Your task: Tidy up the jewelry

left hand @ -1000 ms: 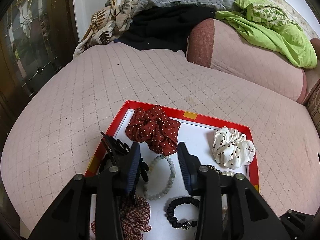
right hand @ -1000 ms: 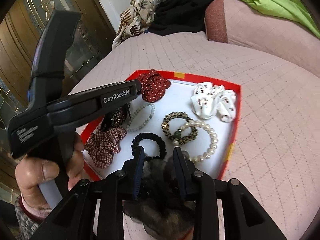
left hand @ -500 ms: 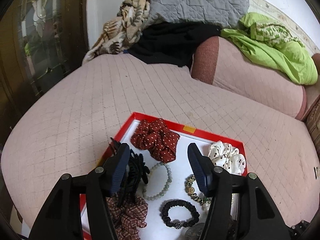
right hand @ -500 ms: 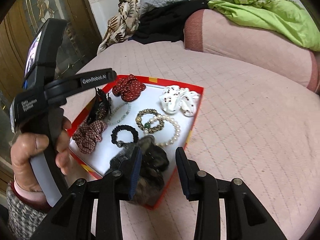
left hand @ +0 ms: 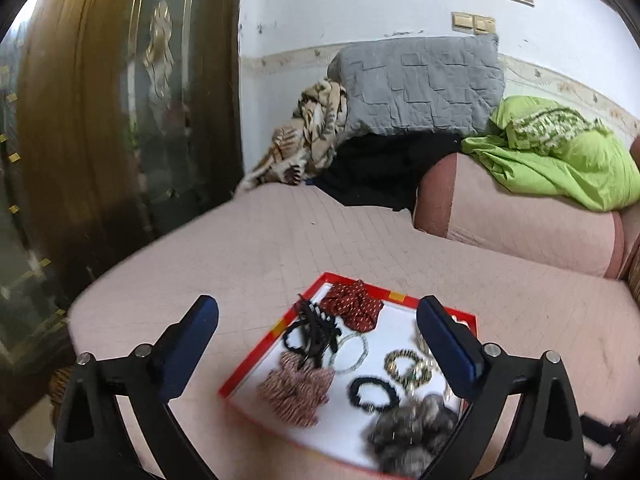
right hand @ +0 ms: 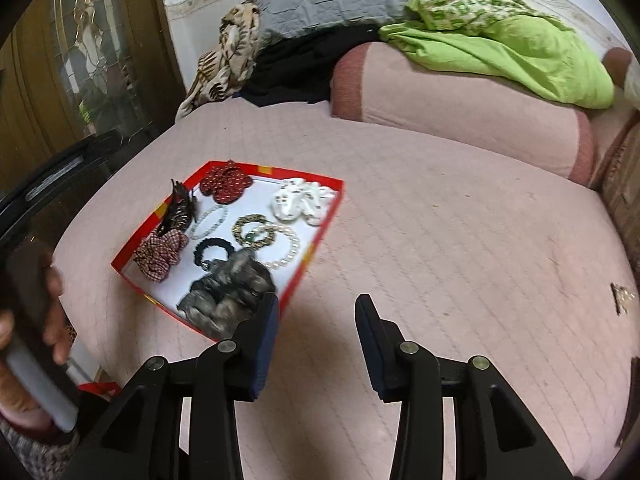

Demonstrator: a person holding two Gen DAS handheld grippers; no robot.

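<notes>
A red-rimmed white tray point(right hand: 320, 240) lies on the pink quilted bed and also shows in the left wrist view point(left hand: 256, 354). It holds a red dotted scrunchie point(right hand: 225, 185), a white dotted scrunchie point(right hand: 300, 202), a black claw clip point(right hand: 178, 210), a plaid scrunchie point(right hand: 160, 254), a black hair tie point(right hand: 214, 250), bead and pearl bracelets point(right hand: 276, 240) and a grey furry scrunchie point(right hand: 230, 290). My left gripper point(left hand: 316, 320) is open and empty, raised above the tray. My right gripper point(right hand: 316, 312) is open and empty, to the right of the tray's near corner.
A pink bolster point(right hand: 460, 112) with a green blanket point(right hand: 500, 44) lies at the back. A grey quilted pillow point(left hand: 420, 80), a patterned cloth point(left hand: 312, 136) and dark clothing point(left hand: 380, 168) are piled by the wall. A wooden glass door point(left hand: 100, 120) stands left.
Both grippers have opened wide and pulled up and back from the tray. The grey furry scrunchie, earlier between my right fingers, now lies in the tray's near corner.
</notes>
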